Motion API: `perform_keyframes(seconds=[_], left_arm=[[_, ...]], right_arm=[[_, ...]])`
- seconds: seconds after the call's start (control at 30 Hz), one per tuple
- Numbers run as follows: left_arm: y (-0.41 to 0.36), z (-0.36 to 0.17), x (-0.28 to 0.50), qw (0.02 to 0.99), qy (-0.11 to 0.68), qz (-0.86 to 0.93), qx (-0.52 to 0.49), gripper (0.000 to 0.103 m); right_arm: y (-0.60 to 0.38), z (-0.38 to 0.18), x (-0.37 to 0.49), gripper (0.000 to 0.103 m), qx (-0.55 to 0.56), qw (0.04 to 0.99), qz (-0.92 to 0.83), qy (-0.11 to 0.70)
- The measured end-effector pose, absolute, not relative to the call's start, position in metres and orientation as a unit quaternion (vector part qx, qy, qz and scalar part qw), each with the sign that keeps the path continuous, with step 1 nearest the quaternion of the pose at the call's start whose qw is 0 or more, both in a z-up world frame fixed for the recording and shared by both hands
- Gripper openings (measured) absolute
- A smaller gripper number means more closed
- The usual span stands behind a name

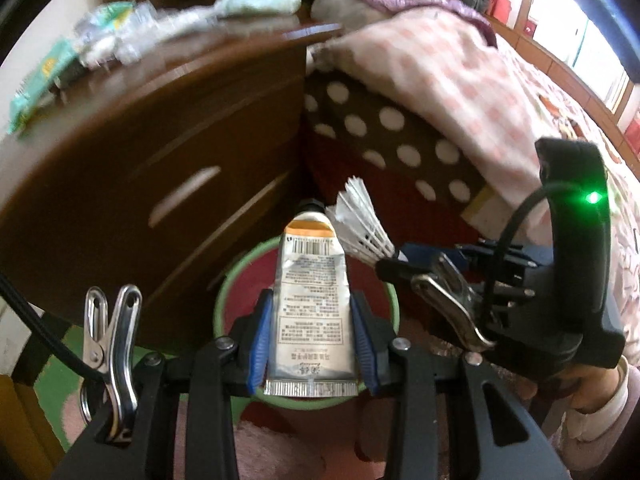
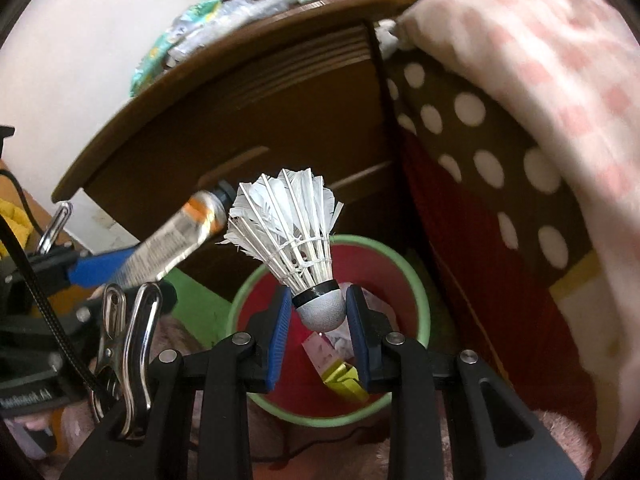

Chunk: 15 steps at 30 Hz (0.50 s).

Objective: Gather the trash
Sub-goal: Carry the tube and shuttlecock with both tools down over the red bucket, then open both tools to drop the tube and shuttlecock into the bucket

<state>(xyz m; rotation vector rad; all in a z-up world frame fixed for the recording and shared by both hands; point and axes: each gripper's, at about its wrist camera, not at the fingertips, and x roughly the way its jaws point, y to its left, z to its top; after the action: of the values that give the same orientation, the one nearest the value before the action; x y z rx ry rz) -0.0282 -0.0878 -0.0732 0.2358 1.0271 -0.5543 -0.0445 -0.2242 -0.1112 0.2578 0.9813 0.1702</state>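
My left gripper [image 1: 312, 332] is shut on a silver squeeze tube [image 1: 310, 300] with an orange band and a black cap, held flat between the blue pads. The tube hangs over a round bin [image 1: 224, 292] with a green rim and red inside. My right gripper [image 2: 318, 320] is shut on the grey cork of a white feather shuttlecock [image 2: 288, 232], feathers pointing up, above the same bin [image 2: 420, 292]. Paper scraps and a yellow wrapper [image 2: 344, 376] lie in the bin. The right gripper [image 1: 404, 264] with its shuttlecock [image 1: 360, 224] shows beside the tube; the tube [image 2: 176, 240] shows left of the shuttlecock.
A dark wooden nightstand [image 1: 160, 152] with drawers stands right behind the bin, with plastic packets [image 1: 108, 36] on top. A bed with a pink checked quilt [image 1: 440, 80] and a brown polka-dot sheet [image 2: 480, 152] is on the right. A pink and green rug [image 1: 52, 380] lies below.
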Motion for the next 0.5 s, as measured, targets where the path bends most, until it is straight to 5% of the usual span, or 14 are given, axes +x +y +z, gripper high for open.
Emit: perform_keyframes(seconds=[0.5], left_arm=[[-0.092,-0.17,0.008,0.791,0.558,-0.233,0.093,0.039]], right_arm=[[-0.238,-0.152,-0.041,0.027,0.149,0.848,0.055,0.505]])
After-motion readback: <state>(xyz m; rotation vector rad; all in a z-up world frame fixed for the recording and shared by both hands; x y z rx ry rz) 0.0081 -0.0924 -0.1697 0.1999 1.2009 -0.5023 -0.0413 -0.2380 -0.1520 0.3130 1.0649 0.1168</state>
